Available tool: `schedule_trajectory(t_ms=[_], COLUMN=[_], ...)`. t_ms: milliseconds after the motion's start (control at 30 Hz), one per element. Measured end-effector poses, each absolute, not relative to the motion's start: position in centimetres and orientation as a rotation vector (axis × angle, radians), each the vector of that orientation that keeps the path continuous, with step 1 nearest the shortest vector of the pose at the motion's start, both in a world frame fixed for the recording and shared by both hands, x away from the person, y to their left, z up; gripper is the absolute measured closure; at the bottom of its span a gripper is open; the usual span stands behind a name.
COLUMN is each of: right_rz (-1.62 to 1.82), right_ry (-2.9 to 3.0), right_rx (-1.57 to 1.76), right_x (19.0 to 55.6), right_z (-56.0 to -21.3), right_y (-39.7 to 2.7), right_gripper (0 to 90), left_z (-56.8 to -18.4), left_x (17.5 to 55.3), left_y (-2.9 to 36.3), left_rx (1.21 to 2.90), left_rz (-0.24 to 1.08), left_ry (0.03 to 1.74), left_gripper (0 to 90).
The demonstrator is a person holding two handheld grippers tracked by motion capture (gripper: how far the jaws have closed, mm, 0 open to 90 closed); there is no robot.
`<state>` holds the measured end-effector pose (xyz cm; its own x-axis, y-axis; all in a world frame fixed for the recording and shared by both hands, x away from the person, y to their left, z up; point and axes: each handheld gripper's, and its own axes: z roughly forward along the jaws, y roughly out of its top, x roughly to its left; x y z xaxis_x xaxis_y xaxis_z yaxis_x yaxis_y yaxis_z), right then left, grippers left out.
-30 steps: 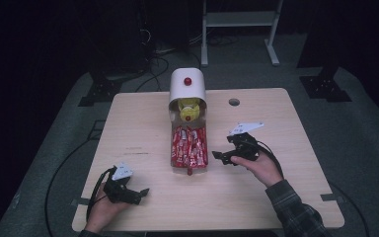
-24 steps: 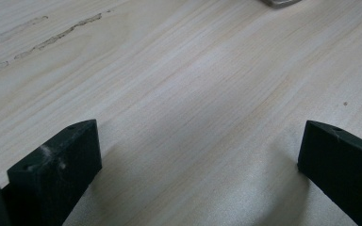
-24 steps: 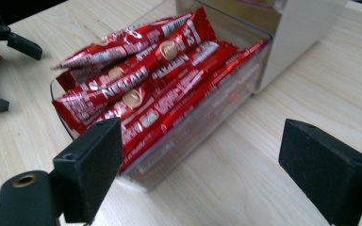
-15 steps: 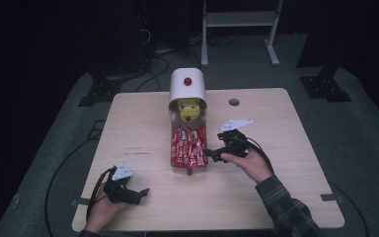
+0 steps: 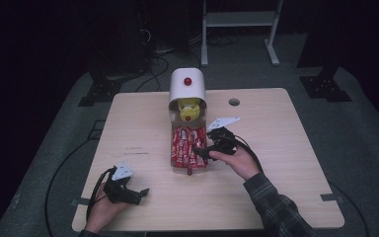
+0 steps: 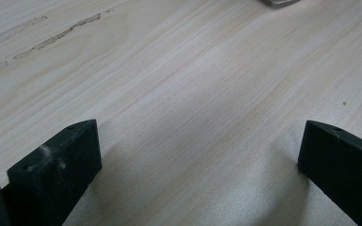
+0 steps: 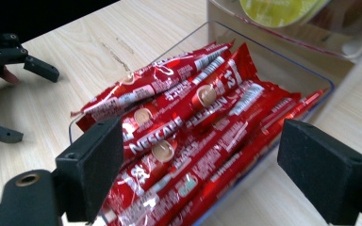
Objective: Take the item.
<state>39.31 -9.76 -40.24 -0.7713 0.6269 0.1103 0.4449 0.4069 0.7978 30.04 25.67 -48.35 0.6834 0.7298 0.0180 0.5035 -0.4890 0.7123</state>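
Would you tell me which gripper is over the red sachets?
The right gripper, jaws open above the sachets; the left gripper rests near the table's front edge.

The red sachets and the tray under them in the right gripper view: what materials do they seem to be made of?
The red sachets look like glossy foil or plastic film: they crinkle, reflect highlights and carry printed Nescafe lettering. The tray seems to be clear rigid plastic: the table's wood grain shows through its walls, and its thin edges catch light. Glass cannot be ruled out.

The table (image 5: 143, 123) is being lit from above while its surroundings are being left dark; glare is being thrown off red sachets (image 7: 184, 136); near jaws are being blurred.
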Motion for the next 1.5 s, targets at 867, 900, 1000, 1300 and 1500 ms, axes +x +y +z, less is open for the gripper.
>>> schedule_trajectory(t_ms=[867,900,1000,1300,1500], right_rz=[1.225,1.225,1.19,1.181,1.214], right_ry=[2.469,2.469,2.477,2.464,2.475], right_rx=[0.905,0.905,0.878,0.885,0.92], right_x=[40.3,40.3,40.2,40.0,40.3], right_z=[-42.2,-42.2,-42.5,-42.6,-42.4], right_y=[-5.1,-5.1,-4.7,-4.9,-5.5], right_gripper=[28.0,28.0,32.4,54.0,66.6], left_z=[-48.3,-48.3,-48.3,-48.3,-48.3], left_x=[30.0,30.0,30.0,30.0,30.0], left_y=[25.7,25.7,25.7,25.7,25.7], left_rx=[2.203,2.203,2.202,2.204,2.204], left_rz=[0.414,0.414,0.412,0.411,0.412], left_ry=[0.932,0.932,0.934,0.93,0.93], left_gripper=[0.0,0.0,0.0,0.0,0.0])
